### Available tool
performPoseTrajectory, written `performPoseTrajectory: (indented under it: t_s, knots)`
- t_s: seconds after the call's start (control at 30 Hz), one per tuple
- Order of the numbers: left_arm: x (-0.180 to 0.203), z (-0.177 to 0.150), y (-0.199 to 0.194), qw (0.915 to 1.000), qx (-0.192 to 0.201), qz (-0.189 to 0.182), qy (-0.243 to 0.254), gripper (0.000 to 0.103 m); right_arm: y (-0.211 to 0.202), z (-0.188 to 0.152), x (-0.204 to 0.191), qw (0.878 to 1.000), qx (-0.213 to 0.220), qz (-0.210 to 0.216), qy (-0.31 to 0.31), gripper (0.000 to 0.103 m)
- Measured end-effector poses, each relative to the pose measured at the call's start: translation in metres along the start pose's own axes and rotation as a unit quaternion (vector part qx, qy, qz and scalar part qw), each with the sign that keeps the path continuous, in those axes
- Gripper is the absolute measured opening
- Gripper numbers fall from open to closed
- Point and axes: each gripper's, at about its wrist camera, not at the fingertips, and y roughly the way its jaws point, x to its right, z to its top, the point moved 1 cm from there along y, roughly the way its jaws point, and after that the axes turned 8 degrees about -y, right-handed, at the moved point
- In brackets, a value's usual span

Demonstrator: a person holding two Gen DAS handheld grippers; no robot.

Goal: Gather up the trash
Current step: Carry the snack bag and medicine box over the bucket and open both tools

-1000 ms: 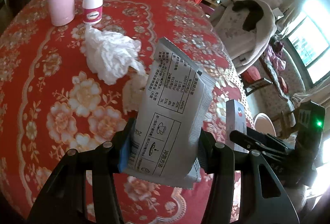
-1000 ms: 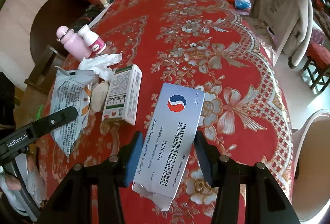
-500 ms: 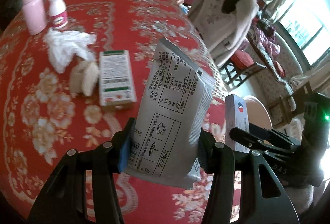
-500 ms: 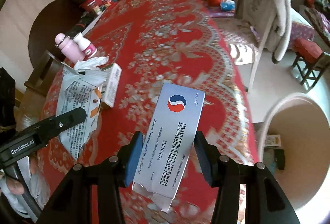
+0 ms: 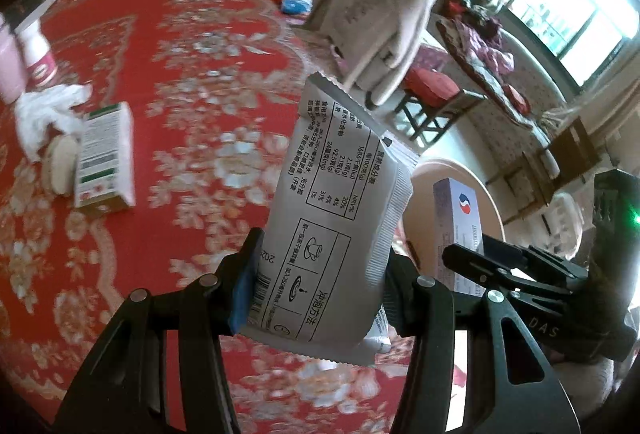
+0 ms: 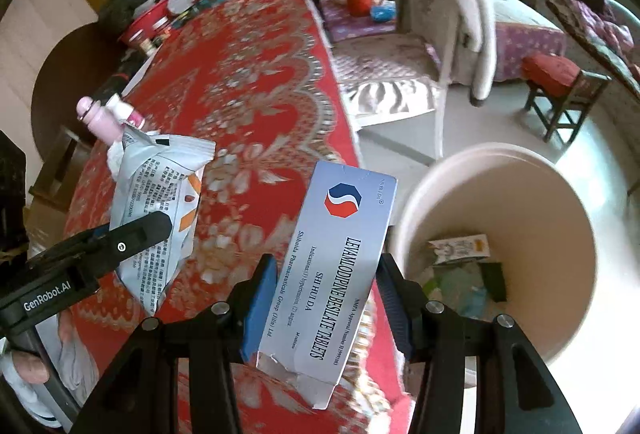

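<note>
Two grippers, one thing in each. Left gripper (image 5: 316,298) squeezed tight on one flat, crinkly silver packet (image 5: 340,210). Right gripper (image 6: 328,298) squeezed tight on one long, smooth cardboard pill box (image 6: 332,270), torn at the bottom end. Both held up over the edge of the red flowery tablecloth (image 6: 248,106), beside one big round bin (image 6: 560,186) with scraps inside. Still on the cloth: one green-and-white box (image 5: 104,158), one crumpled white tissue (image 5: 44,110), two small bottles (image 6: 108,114).

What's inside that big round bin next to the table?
Inside the bin lie a small printed carton, a dark scrap and some greenish wrappers. The near wall and the tablet box hide the rest of the bottom.
</note>
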Motion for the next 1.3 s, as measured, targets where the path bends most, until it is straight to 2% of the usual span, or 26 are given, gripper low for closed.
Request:
performPoseTrajectory:
  t_s: [0.33, 0.53, 1.3]
  knots:
    - [0.049, -0.007, 0.021, 0.9992, -0.016, -0.018, 0.032, 0.051, -0.02, -0.019, 0.043, 0.999, 0.006, -0.022, 0.037, 0.05]
    - [0.068, -0.012, 0.035, 0.9985, -0.03, -0.03, 0.034, 0.051, -0.029, -0.028, 0.066, 0.998, 0.007, -0.033, 0.057, 0.05]
    - [0.133, -0.026, 0.074, 0.9957, -0.05, -0.035, 0.069, 0.051, -0.046, -0.05, 0.127, 0.993, 0.01, -0.055, 0.104, 0.05]
